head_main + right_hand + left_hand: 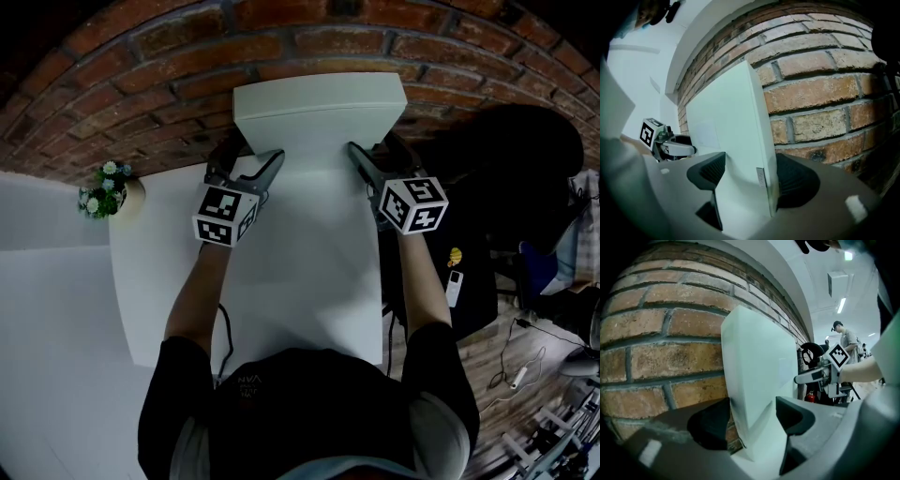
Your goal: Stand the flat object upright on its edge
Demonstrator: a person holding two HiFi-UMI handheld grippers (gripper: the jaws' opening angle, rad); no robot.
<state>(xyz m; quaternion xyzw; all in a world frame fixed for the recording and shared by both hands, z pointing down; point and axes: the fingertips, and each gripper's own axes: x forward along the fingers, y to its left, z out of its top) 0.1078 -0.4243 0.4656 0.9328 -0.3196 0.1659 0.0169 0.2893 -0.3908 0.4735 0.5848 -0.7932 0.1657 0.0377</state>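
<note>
Brick wall [281, 47] backs a white table [309, 281]. From the head view we find the white panel [319, 127] at 12 o'clock, up on its long edge and close to the bricks; whether it leans on them we cannot tell. A flower pot [108, 192] sits at 9 o'clock, well apart. The left gripper [251, 155] meets the panel's left end at 11 o'clock, and the right gripper [377, 150] meets its right end at 1 o'clock.

In the left gripper view, the panel's end stands between the 2 jaws. The rear pad touches its back face and the front pad lies against its front face, so we judge this gripper clamped on the panel.

In the right gripper view, the other end of the panel, with a small label [761, 177] on its edge, also stands between the jaws. These jaws are apart. The rear pad is at the back face, but the front pad stands clear of the front, so nothing is pinched.

We judge the panel stiff and fairly light, with smooth faces that could slip. It is narrow at its foot, so it could tip easily. The best hold is across its thickness at both ends, low down — 1 gripper at each end, as they sit now.
</note>
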